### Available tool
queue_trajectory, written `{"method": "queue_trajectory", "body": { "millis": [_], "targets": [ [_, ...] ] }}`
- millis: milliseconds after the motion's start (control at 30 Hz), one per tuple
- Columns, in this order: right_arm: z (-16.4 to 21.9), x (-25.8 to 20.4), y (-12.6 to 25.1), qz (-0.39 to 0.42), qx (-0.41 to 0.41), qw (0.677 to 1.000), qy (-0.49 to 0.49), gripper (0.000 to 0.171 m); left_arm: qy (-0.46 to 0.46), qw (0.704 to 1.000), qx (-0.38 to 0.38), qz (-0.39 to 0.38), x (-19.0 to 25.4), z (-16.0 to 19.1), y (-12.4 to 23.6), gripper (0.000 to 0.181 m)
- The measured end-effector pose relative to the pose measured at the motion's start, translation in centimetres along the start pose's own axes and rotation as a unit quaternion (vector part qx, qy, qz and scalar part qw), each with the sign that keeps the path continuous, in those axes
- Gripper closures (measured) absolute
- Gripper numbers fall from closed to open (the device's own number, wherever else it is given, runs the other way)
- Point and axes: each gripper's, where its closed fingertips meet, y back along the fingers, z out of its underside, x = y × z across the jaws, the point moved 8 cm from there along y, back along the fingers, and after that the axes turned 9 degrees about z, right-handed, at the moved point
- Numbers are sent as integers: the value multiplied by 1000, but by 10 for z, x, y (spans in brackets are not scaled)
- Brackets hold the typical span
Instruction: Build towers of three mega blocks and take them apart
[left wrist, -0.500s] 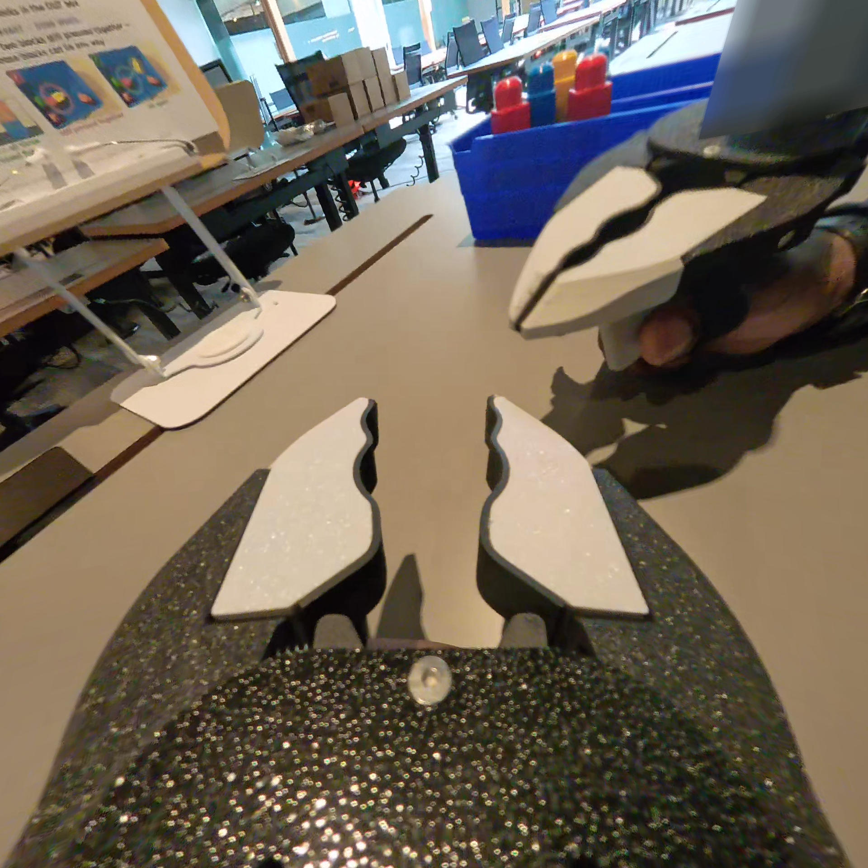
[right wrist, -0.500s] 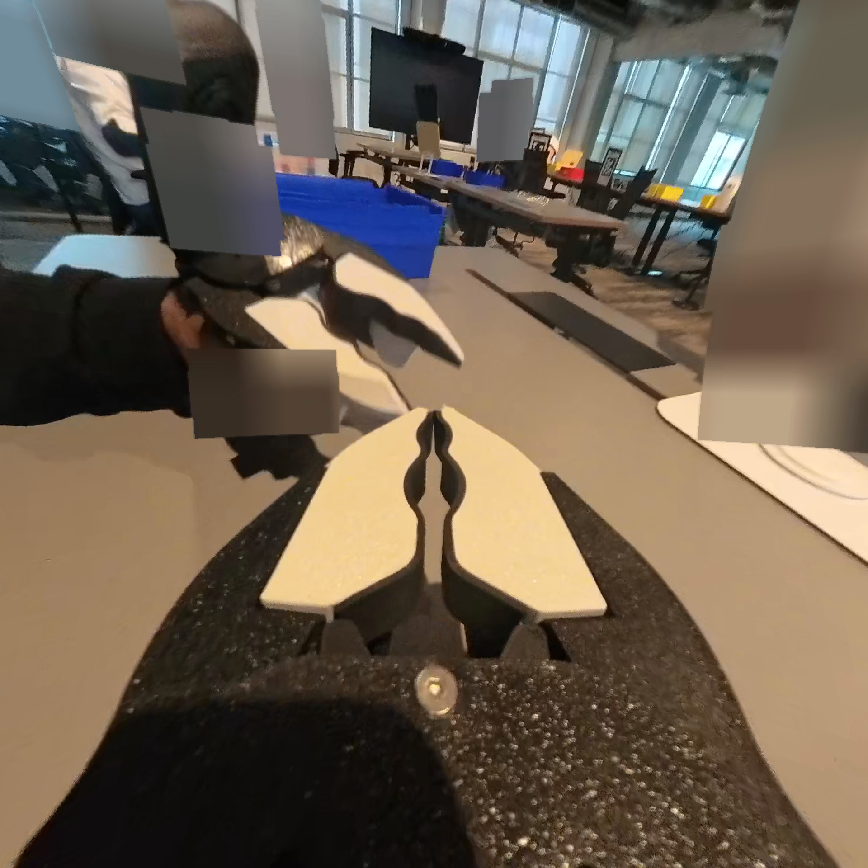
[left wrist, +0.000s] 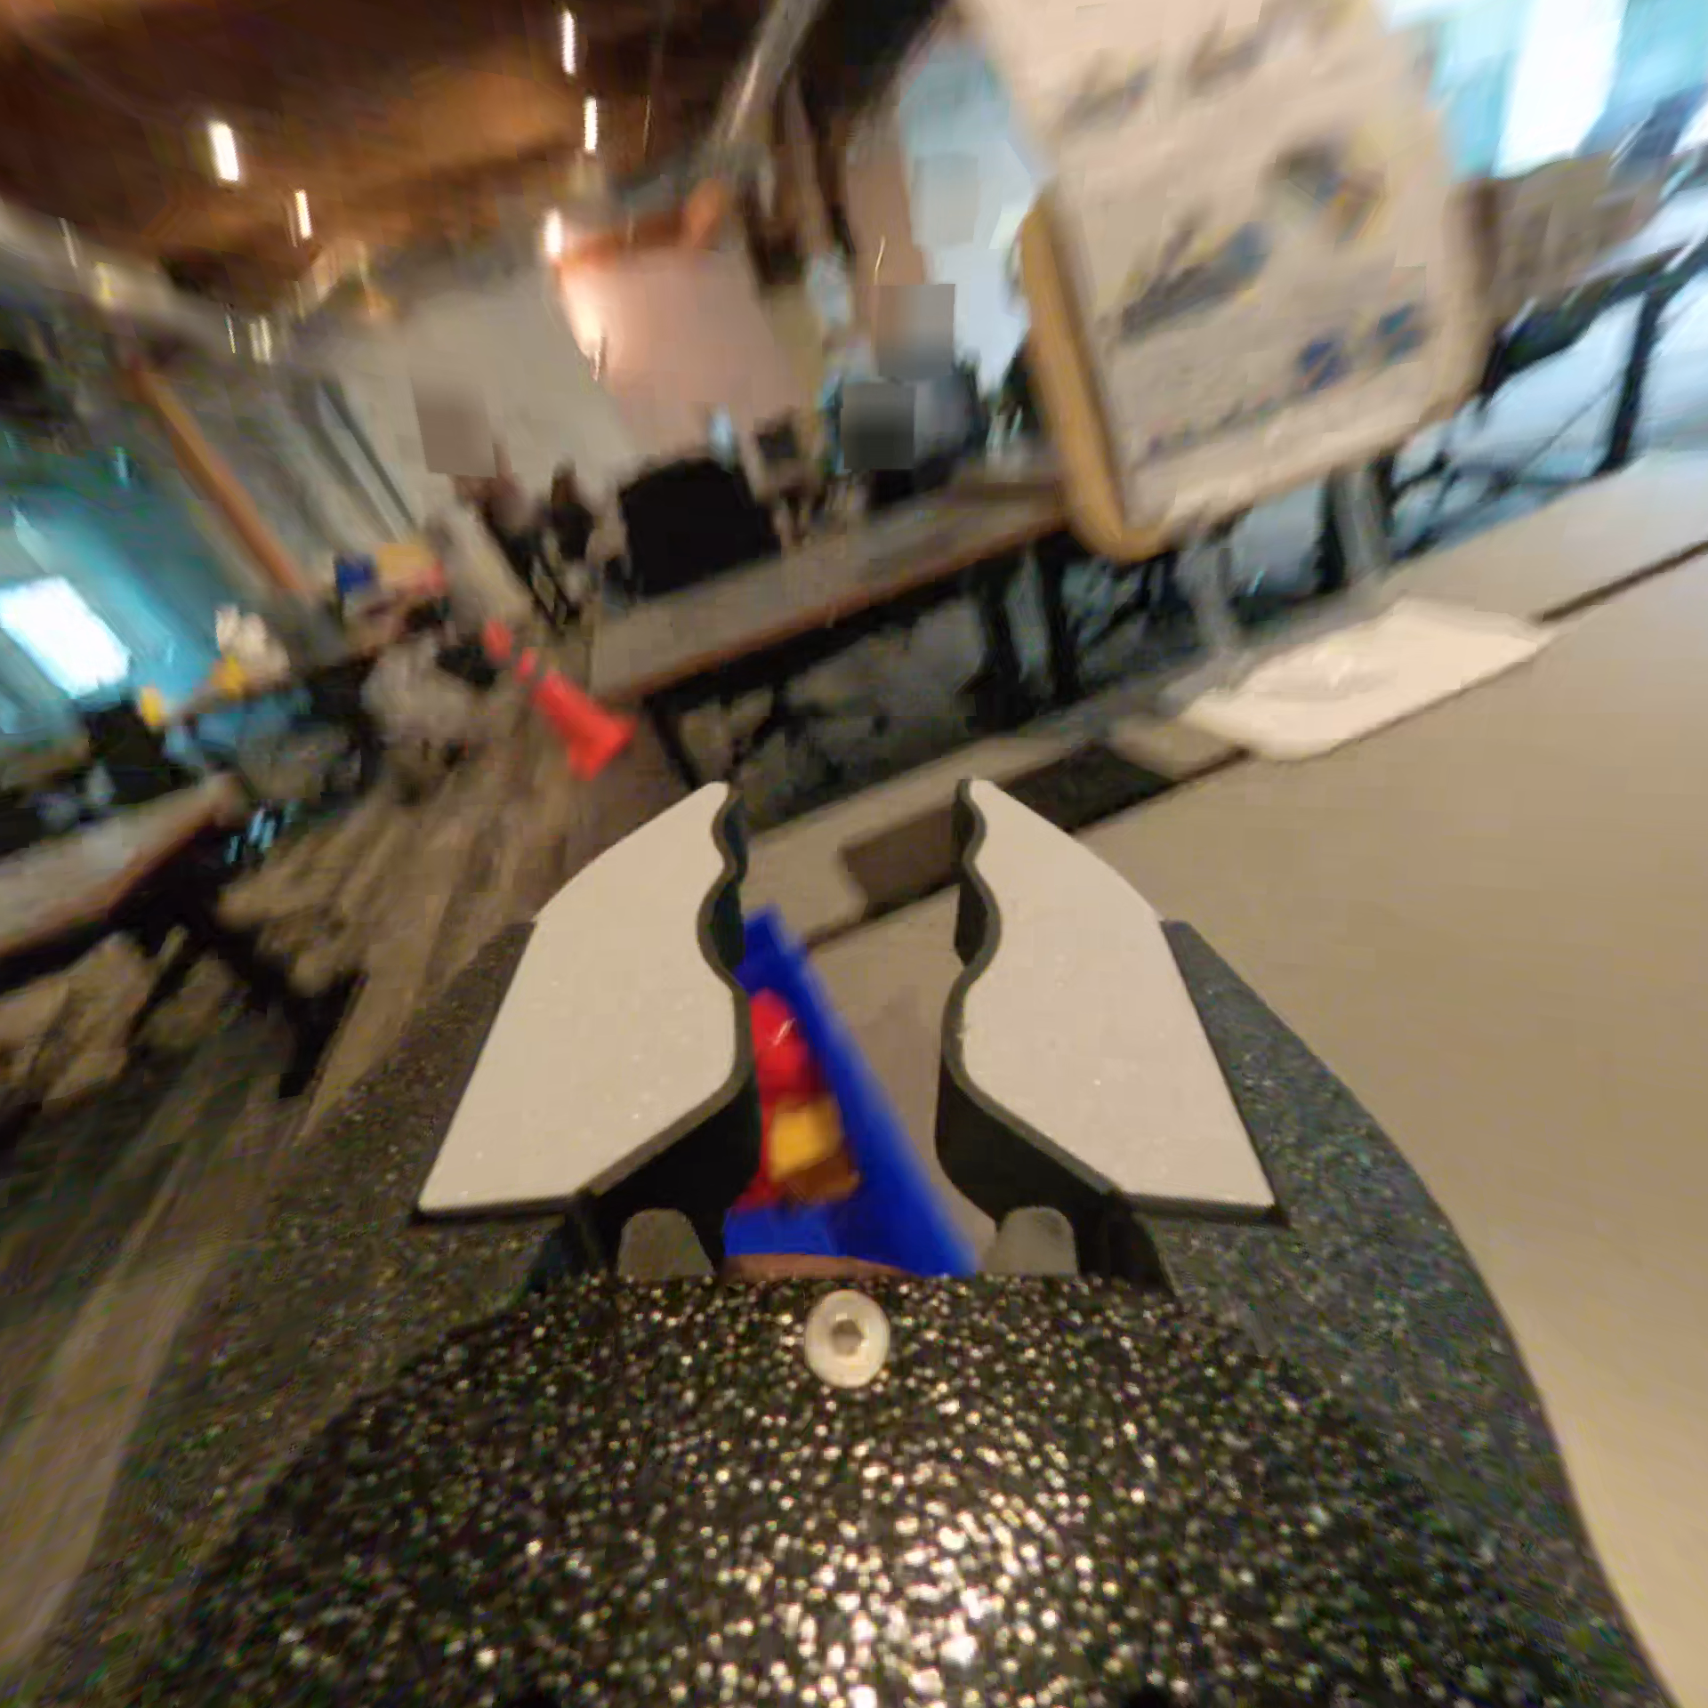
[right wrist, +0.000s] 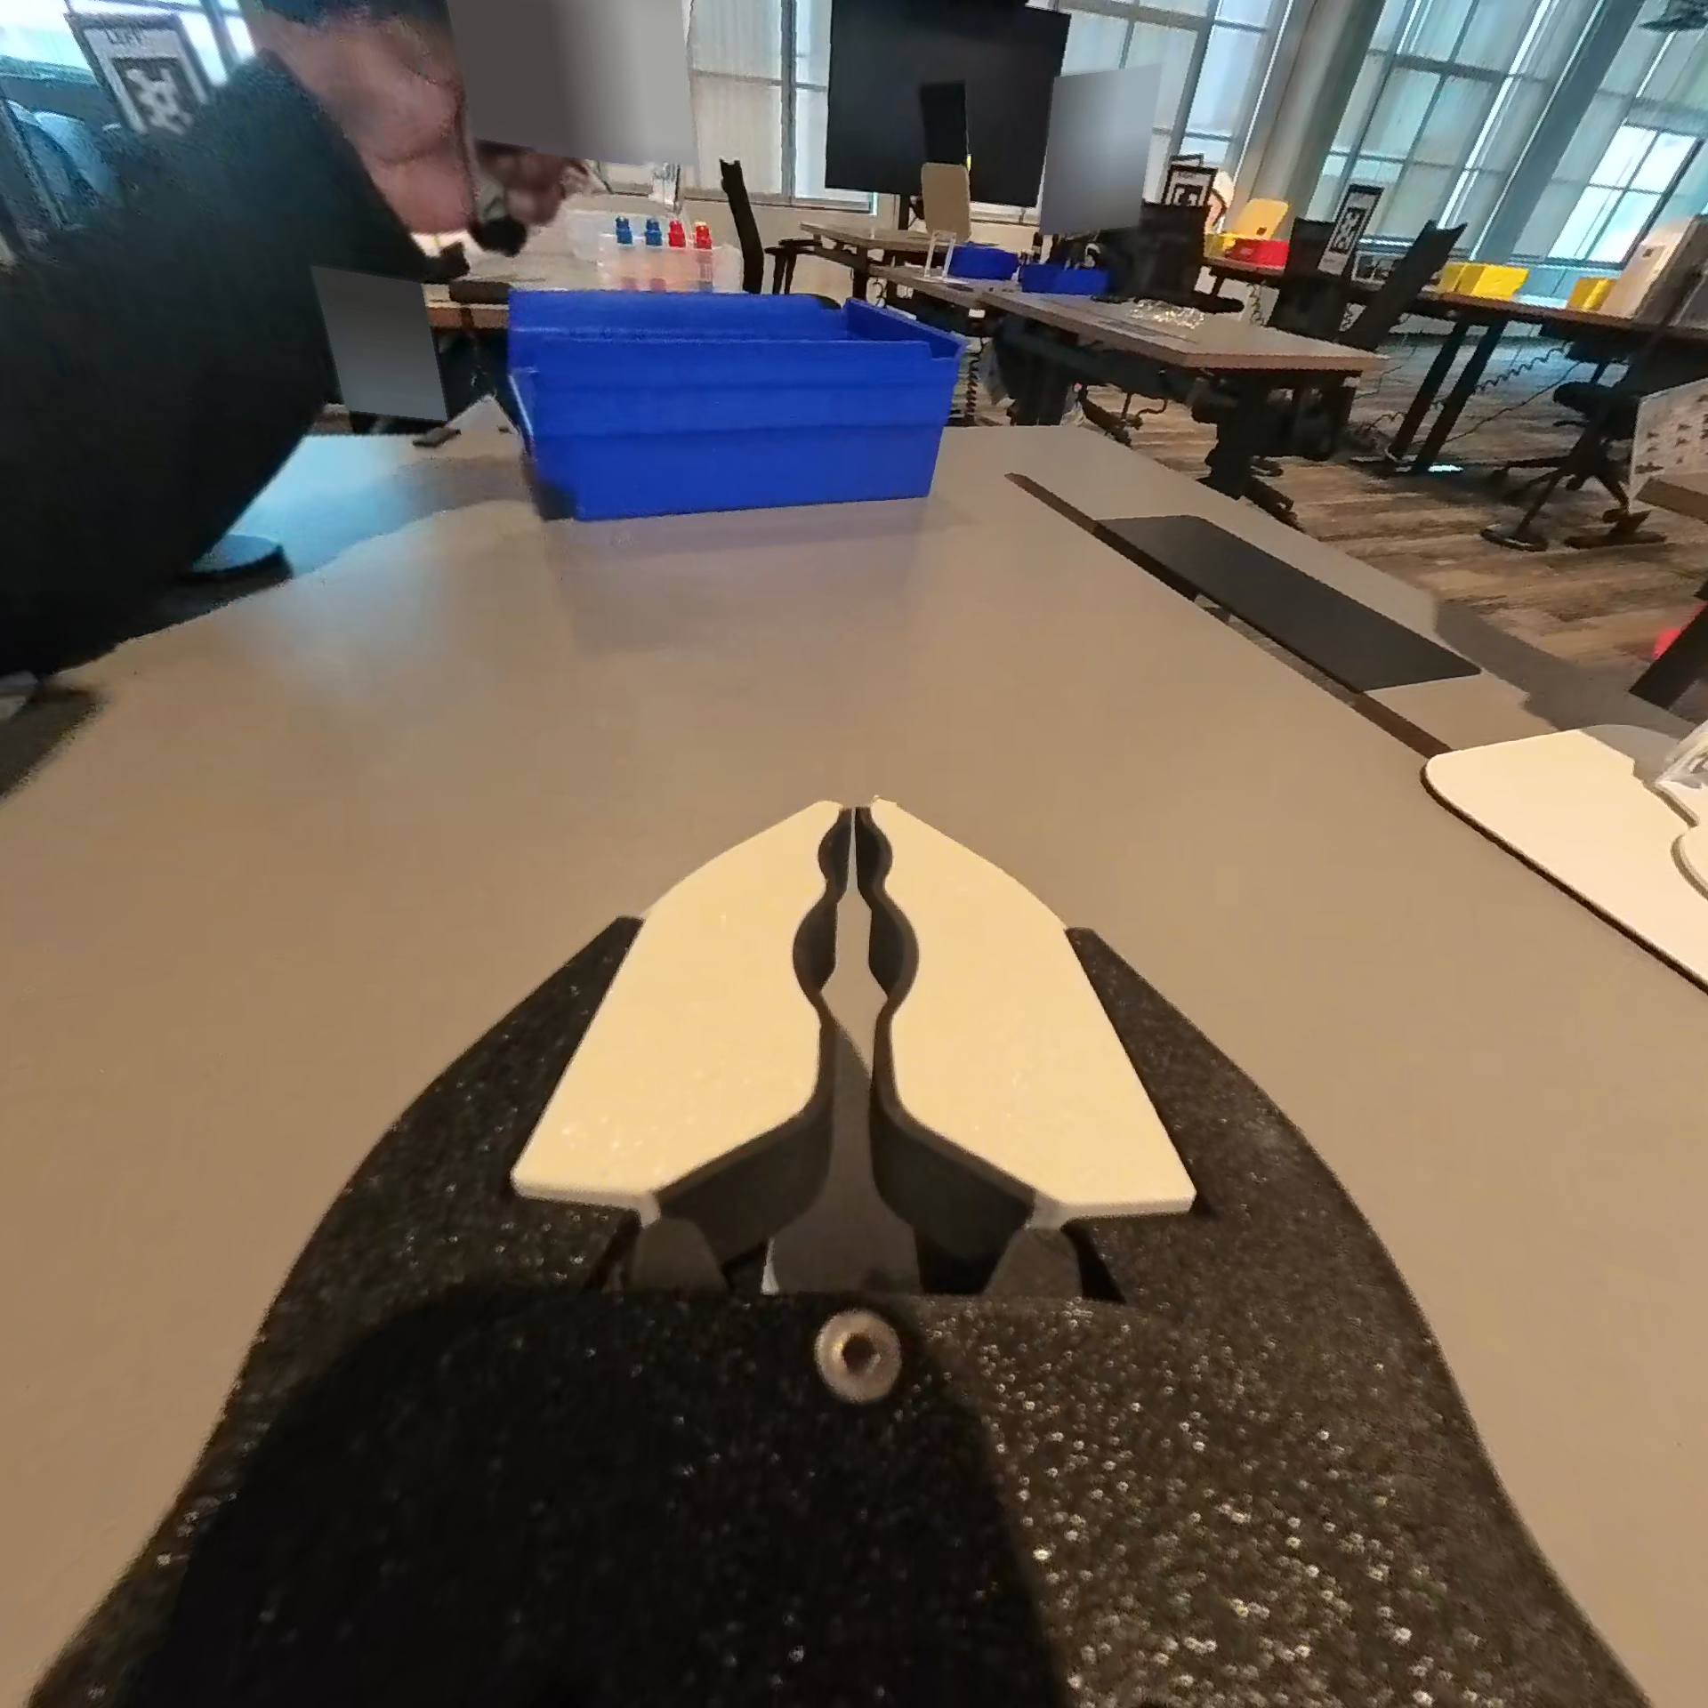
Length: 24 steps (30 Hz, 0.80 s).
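Blocks show only in glimpses: in the left wrist view, red blocks (left wrist: 774,1063) and one yellow block (left wrist: 802,1139) lie inside a blue bin (left wrist: 855,1100), seen through the gap between the two fingers of the left claw (left wrist: 846,813); the blur keeps me from counting the red ones. That claw is spread wide with nothing between its pads, raised above the bin, which stands on the grey table (left wrist: 1386,970).

In the right wrist view, the right claw (right wrist: 855,813) has its two fingers closed together, tips almost touching, gripping nothing, low over the bare grey table (right wrist: 647,721). One blue bin (right wrist: 730,407) stands at the far edge, well apart from it. A dark sleeve (right wrist: 157,351) reaches in at the upper left. Beyond the bin, on another table, stand four small towers (right wrist: 661,233): two blue, two red.
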Motion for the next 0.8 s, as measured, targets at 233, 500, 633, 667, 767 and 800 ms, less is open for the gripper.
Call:
{"method": "queue_trajectory", "body": {
  "millis": [233,500,633,667,767,800],
  "targets": [
    [1,1,-6,4,-15,1000,0,171,121,940,-311,-68,-100,125,-30,134],
    [2,2,-16,4,-34,999,6,171,159,892,-410,-106,-134,174,-66,129],
    [2,-1,-17,0,-39,999,19,171,136,895,-414,-96,-130,184,-80,142],
    [2,-2,-17,-1,-39,999,22,171,140,895,-411,-100,-129,183,-81,144],
    [2,-3,-17,-3,-41,999,29,171,121,912,-382,-81,-121,167,-83,145],
    [3,-4,-17,-4,-41,999,30,171,108,925,-357,-70,-117,155,-86,145]
  ]
}}
